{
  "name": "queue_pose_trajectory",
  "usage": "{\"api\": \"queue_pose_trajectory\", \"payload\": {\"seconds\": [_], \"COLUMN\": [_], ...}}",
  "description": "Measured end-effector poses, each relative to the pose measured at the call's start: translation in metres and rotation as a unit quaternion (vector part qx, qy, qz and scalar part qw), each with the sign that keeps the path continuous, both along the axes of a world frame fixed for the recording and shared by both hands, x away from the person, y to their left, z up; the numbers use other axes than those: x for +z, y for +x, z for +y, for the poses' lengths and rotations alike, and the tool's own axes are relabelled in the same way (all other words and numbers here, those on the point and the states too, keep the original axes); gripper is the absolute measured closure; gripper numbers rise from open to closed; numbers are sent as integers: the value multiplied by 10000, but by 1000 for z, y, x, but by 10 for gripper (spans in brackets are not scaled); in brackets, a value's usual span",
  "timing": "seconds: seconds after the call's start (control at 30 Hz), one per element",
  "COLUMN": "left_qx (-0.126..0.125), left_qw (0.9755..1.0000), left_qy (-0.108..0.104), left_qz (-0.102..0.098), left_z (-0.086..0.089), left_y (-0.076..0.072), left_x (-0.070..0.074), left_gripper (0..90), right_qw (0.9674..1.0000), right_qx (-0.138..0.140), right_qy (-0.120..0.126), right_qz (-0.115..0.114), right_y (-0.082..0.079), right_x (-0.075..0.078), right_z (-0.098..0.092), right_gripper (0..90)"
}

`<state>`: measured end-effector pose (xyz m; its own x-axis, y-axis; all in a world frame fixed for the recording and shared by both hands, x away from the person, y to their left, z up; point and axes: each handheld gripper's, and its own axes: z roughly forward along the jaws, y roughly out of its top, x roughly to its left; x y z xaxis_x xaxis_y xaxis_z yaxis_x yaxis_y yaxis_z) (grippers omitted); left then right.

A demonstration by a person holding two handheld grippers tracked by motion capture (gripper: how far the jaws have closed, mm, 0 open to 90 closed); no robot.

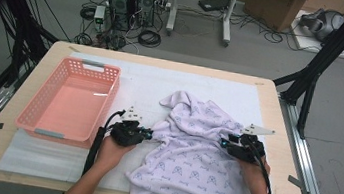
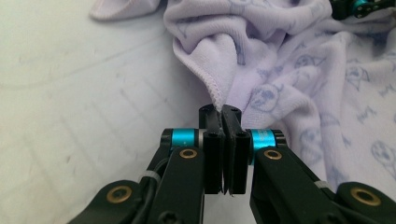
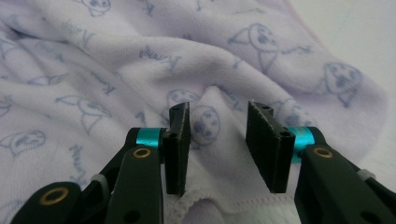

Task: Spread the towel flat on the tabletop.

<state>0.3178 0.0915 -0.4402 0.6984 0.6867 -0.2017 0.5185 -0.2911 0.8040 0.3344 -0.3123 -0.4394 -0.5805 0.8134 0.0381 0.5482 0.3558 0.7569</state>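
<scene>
Sprawling in a crumpled heap on the white mat, the lilac towel [image 1: 193, 150] covers the near right part of the desk [image 1: 278, 116], its length running from a far peak down to the near edge. The left tongs [image 2: 222, 112] are clenched on its left hem, a thin stitched fold pinched between the pads. The right tongs [image 3: 218, 123] sit over the towel's right side, released, with a ridge of cloth rising between the jaws but not pressed by them. So the towel lies between the two hands, held on one side alone; I judge the coming move turns on the right tongs closing on that ridge. A pink basket [image 1: 71, 101] stands empty at the far left, just beside the left hand [image 1: 112, 152].
</scene>
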Motion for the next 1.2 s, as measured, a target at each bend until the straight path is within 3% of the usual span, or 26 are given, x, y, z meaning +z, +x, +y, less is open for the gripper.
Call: {"api": "queue_pose_trajectory", "payload": {"seconds": [0.1, 0.27, 0.43, 0.5, 0.6, 0.73, 0.8, 0.93, 1.03, 1.2], "left_qx": [-30, -140, -263, -188, -28, 16, -57, -8, 54, 294], "left_qw": [10000, 9999, 9995, 9993, 9988, 9985, 9982, 9987, 9987, 9988], "left_qy": [-42, -74, -157, -301, -444, -529, -564, -338, -156, -118], "left_qz": [19, 65, 3, -116, -182, -160, -197, -387, -476, -362], "left_z": [9, 19, 21, 23, 22, 12, 3, -11, -19, -24], "left_y": [-13, -31, -41, -40, -30, -14, -4, 13, 30, 56], "left_x": [-2, -6, -3, 0, 5, 11, 14, 18, 18, 12], "left_gripper": [875, 874, 865, 777, 629, 511, 494, 465, 454, 446], "right_qw": [10000, 9996, 9978, 9964, 9946, 9938, 9949, 9965, 9971, 9976], "right_qx": [12, 120, 468, 614, 793, 898, 873, 677, 540, 347], "right_qy": [-54, 13, 21, -43, -235, -64, 97, 469, 535, 579], "right_qz": [83, 247, 479, 583, 619, 650, 489, 163, 19, -144], "right_y": [1, -2, -14, -23, -34, -40, -40, -40, -40, -37], "right_x": [-2, -1, 4, 6, 9, 12, 16, 22, 23, 22], "right_z": [3, 3, 1, 0, -3, -11, -14, -20, -23, -27], "right_gripper": [648, 806, 826, 826, 825, 796, 732, 674, 639, 592]}}
